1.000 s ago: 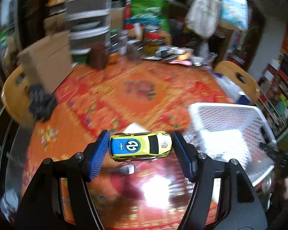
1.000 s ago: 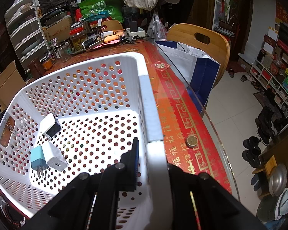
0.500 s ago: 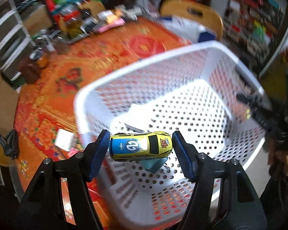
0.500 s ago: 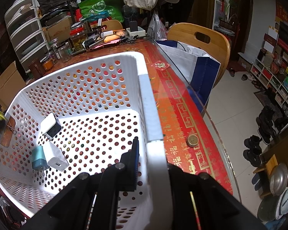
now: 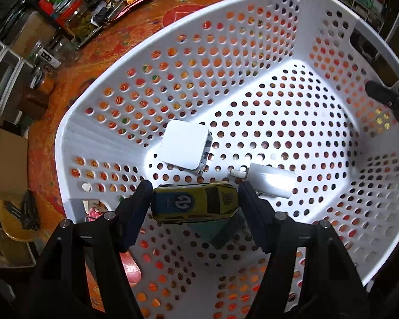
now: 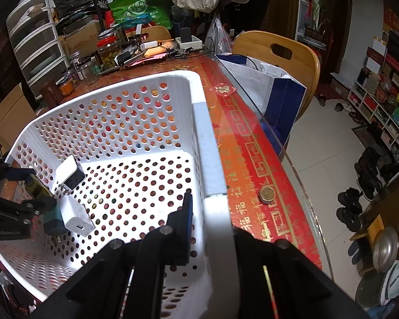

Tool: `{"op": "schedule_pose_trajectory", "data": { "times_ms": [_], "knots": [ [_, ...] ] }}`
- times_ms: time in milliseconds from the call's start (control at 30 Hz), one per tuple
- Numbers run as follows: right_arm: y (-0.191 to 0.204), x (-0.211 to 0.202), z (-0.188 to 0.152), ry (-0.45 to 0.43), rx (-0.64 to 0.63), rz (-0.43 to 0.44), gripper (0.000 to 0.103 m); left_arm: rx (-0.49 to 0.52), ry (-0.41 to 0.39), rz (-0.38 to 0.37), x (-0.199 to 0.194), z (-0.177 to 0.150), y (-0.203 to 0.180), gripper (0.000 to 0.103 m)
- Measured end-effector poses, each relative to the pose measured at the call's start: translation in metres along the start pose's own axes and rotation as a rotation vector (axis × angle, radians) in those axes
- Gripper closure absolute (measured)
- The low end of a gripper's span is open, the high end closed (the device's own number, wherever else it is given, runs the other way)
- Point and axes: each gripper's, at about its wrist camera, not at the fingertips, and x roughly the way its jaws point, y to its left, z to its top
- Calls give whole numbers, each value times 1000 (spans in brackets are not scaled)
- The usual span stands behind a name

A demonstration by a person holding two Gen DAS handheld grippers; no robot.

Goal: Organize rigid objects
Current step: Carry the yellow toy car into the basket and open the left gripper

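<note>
3 chargers already lie in the basket. The left gripper pinches a toy car above them, unreleased; the right gripper clamps the basket's rim.

Three chargers in basket

The left wrist view looks steeply down into the white basket from close above its floor. The right wrist view sits at the basket's opposite rim, apparently facing across the interior both views share.
</note>
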Motion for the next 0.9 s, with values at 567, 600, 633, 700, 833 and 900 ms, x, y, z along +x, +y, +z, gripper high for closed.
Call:
{"op": "schedule_pose_trajectory", "data": {
  "times_ms": [567, 600, 633, 700, 833, 900],
  "knots": [
    [0, 0, 0, 0, 0, 2, 95, 28, 23, 18, 8, 12, -10, 38],
    [0, 0, 0, 0, 1, 1, 95, 26, 28, 13, 9, 12, -10, 38],
    [0, 1, 0, 0, 2, 1, 95, 27, 31, 12, 10, 12, -9, 38],
    [0, 0, -1, 0, 1, 1, 95, 34, 19, 24, 8, 11, -8, 29],
    [-1, 1, 0, 0, 1, 1, 95, 9, -86, -2, -16, 4, 0, 13],
    [-1, 1, -1, 2, 0, 0, 95, -7, -118, -19, -28, 0, 6, 12]
  ]
}}
